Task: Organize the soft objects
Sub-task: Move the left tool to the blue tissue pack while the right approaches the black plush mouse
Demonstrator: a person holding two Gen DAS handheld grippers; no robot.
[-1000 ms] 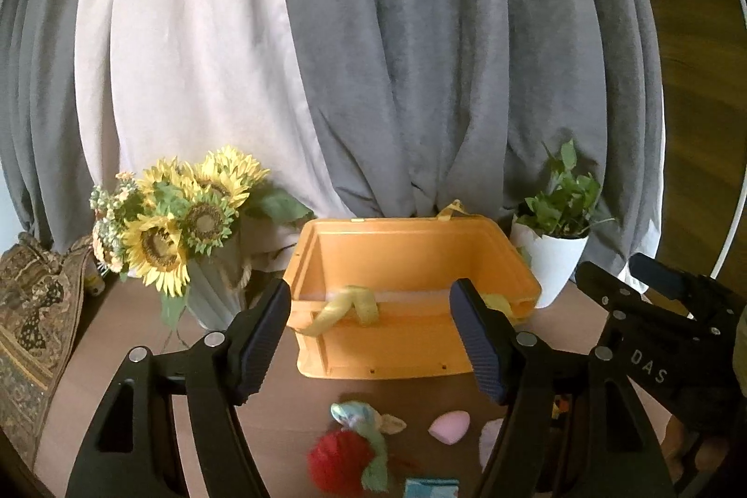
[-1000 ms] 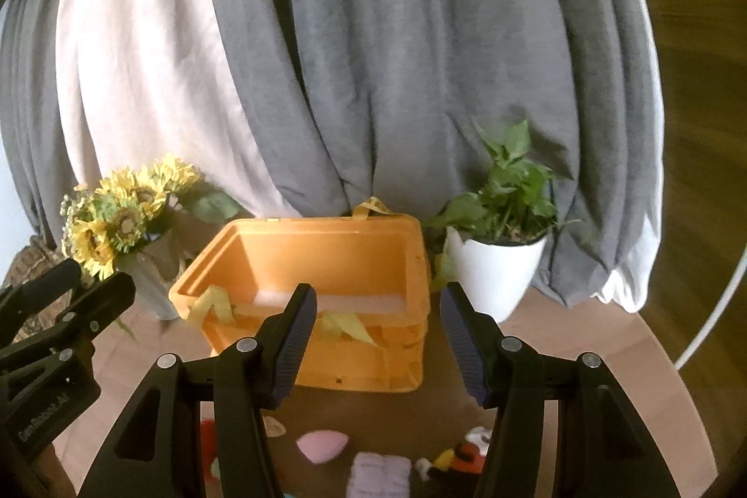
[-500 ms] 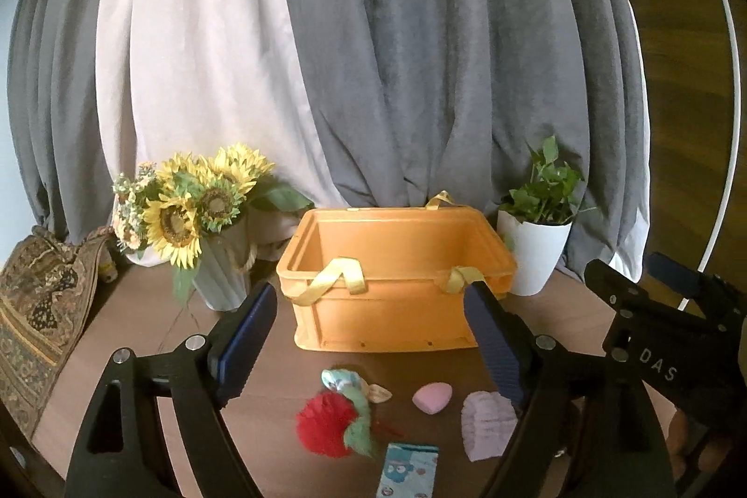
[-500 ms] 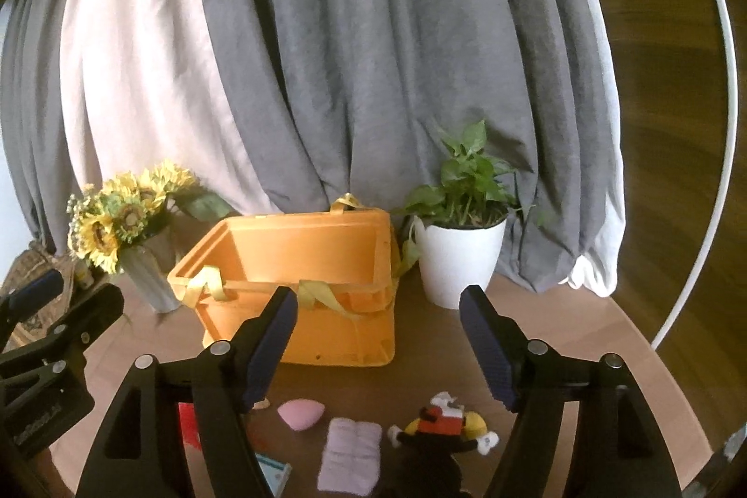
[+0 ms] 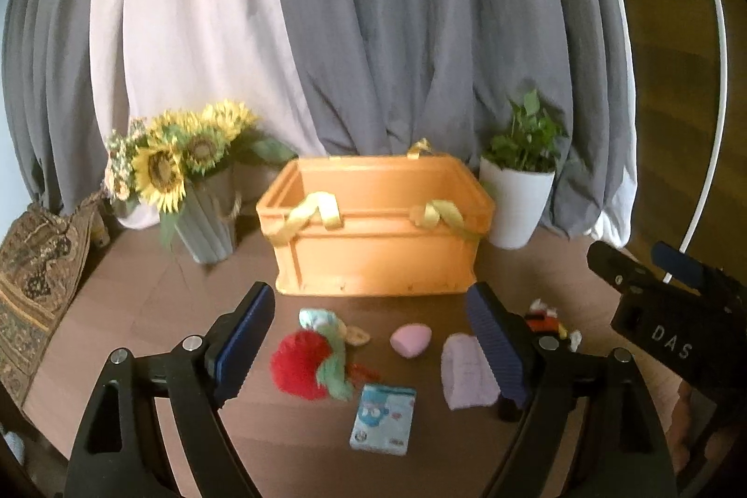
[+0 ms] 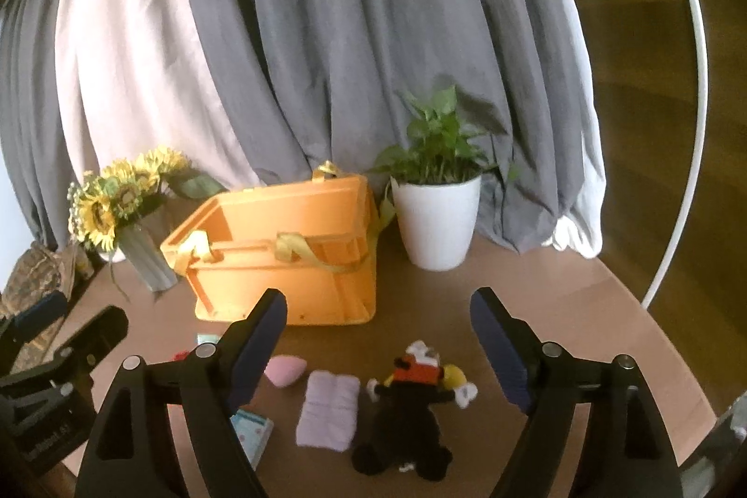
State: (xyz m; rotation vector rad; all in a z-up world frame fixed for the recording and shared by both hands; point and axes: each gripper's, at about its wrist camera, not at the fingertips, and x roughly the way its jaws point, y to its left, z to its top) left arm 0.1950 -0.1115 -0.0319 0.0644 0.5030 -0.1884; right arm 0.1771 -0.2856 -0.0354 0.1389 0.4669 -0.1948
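Observation:
An orange crate (image 5: 378, 250) (image 6: 285, 269) with yellow strap handles stands mid-table. In front of it lie a red fluffy ball with a green-blue plush (image 5: 308, 362), a pink sponge (image 5: 410, 340) (image 6: 285, 372), a folded lilac cloth (image 5: 467, 372) (image 6: 329, 409), a blue tissue pack (image 5: 384, 418) (image 6: 252, 428) and a black plush toy (image 6: 408, 418) (image 5: 544, 318). My left gripper (image 5: 369, 348) is open and empty above the ball and sponge. My right gripper (image 6: 378, 348) is open and empty above the cloth and black plush.
A vase of sunflowers (image 5: 186, 180) (image 6: 121, 213) stands left of the crate, a white potted plant (image 5: 518, 194) (image 6: 436, 213) to its right. Grey and white curtains hang behind. A patterned cloth (image 5: 32, 283) lies at the table's left edge.
Both grippers have pulled back and tilted down from the crate, so the soft items on the table in front of it have come fully into view. Both stay open.

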